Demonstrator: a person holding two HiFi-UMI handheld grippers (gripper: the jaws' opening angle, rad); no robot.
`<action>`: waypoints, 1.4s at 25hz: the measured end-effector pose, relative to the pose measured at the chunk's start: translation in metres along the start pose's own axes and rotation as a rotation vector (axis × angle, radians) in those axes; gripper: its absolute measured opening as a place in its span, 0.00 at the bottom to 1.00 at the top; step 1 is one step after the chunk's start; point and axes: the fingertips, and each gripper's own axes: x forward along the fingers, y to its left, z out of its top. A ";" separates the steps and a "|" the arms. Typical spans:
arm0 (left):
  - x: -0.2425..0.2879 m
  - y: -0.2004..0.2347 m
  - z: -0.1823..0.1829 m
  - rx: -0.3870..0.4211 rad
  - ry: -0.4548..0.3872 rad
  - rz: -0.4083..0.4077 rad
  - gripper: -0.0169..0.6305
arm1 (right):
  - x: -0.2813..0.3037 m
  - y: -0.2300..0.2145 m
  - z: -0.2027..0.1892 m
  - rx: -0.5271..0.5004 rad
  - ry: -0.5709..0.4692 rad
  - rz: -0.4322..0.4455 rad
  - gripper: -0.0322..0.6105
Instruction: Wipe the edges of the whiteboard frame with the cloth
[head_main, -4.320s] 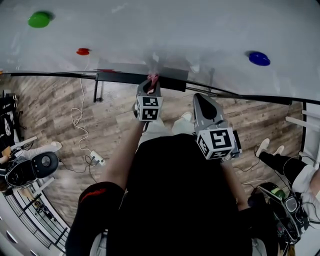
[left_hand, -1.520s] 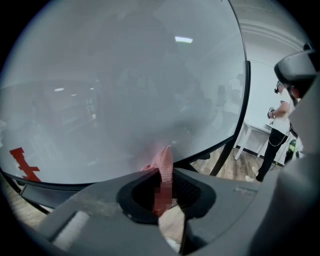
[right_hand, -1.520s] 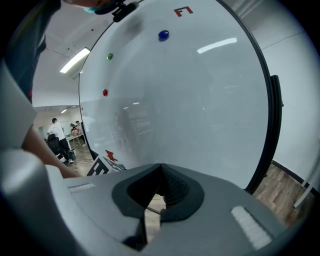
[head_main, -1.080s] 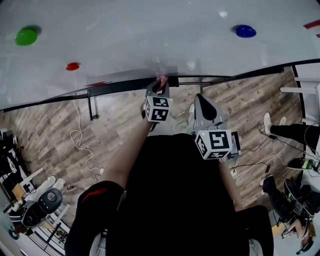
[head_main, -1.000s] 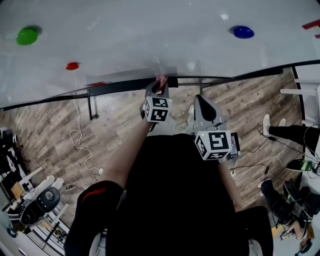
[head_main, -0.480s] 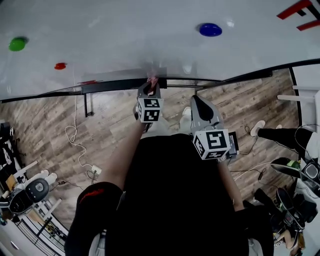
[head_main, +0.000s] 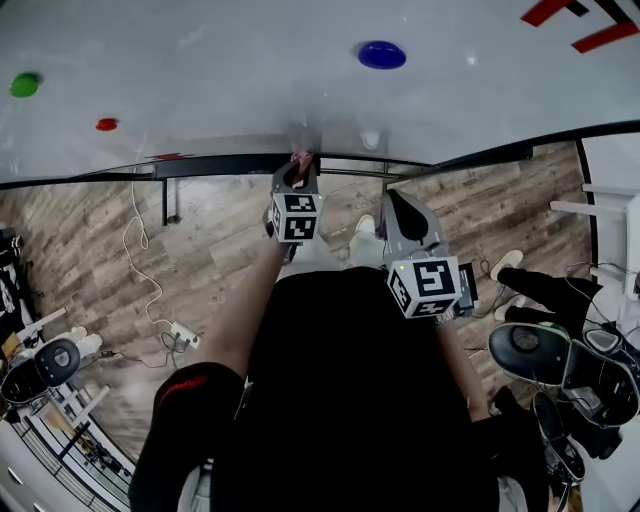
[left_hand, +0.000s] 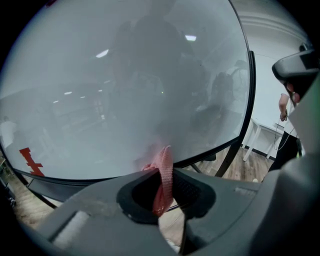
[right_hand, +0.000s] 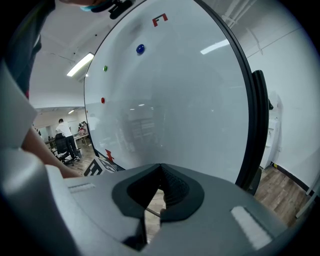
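Note:
The whiteboard (head_main: 250, 70) fills the top of the head view, and its black lower frame edge (head_main: 480, 156) runs across below it. My left gripper (head_main: 300, 162) is shut on a pink cloth (head_main: 301, 157) and holds it against that lower edge. In the left gripper view the cloth (left_hand: 163, 175) sticks up between the shut jaws of the left gripper (left_hand: 164, 172), with the board's black frame (left_hand: 248, 95) curving down at the right. My right gripper (head_main: 392, 198) hangs lower, off the board, shut and empty. The right gripper view shows my right gripper (right_hand: 160, 169) facing the board (right_hand: 165, 90) and its frame (right_hand: 252, 125).
Blue (head_main: 382, 55), red (head_main: 106, 124) and green (head_main: 25, 84) magnets sit on the board, with red marks (head_main: 580, 15) at its top right. A black tray (head_main: 220, 165) hangs under the frame. On the wood floor lie a cable with power strip (head_main: 180, 333), chair bases (head_main: 545, 355) and someone's legs (head_main: 530, 285).
The magnets have slid left across the head view. The left gripper with the cloth has travelled right along the lower frame edge. The right gripper stays shut and low.

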 end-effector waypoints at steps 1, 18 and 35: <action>0.000 0.000 0.000 0.000 0.001 0.005 0.11 | 0.000 -0.002 0.001 -0.001 0.001 0.003 0.05; 0.005 -0.021 0.005 -0.011 0.005 0.059 0.11 | -0.003 -0.024 -0.004 -0.020 0.020 0.074 0.05; 0.011 -0.032 0.008 -0.030 0.002 0.120 0.11 | -0.007 -0.051 -0.009 -0.030 0.028 0.100 0.05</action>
